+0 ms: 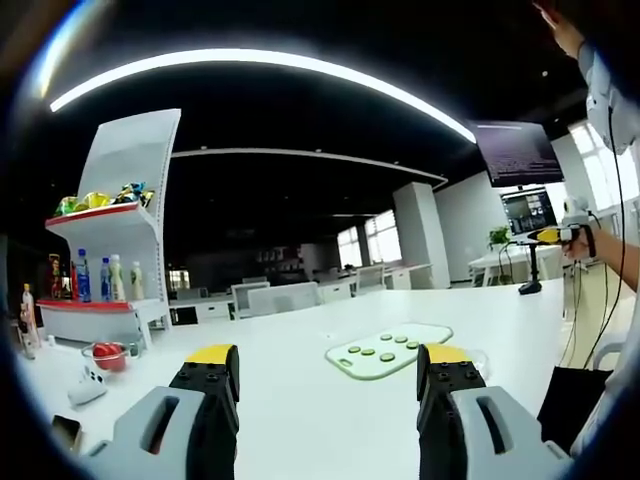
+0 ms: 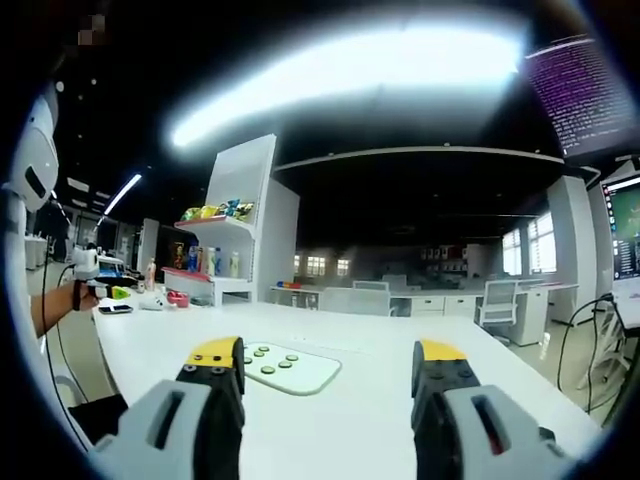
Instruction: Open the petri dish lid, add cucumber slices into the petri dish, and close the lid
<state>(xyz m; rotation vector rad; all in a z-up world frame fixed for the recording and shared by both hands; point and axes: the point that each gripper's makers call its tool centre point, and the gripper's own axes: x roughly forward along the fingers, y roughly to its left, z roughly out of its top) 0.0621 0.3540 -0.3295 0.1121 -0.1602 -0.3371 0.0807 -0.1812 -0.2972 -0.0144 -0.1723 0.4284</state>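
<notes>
**Grippers up, nothing grabbed yet**

Left gripper (image 1: pixel 328 372) and right gripper (image 2: pixel 328 368) both hang spread and empty above the table (image 1: pixel 300 410). Cucumber slices (image 1: pixel 382 348) sit on the board (image 2: pixel 295 372); can't make out the dish clearly. I'd find the lid first, then come down level.

One white cutting board (image 1: pixel 388 349) lies at the centre of the left gripper view, carrying eight green cucumber slices (image 1: pixel 376 350). One white display shelf (image 1: pixel 118 230) stands at the left, with four bottles (image 1: pixel 108 279) on its lower level. One red-filled bowl (image 1: pixel 108 356) sits at the lower left. Two monitors (image 1: pixel 516 153) hang at the upper right.
</notes>
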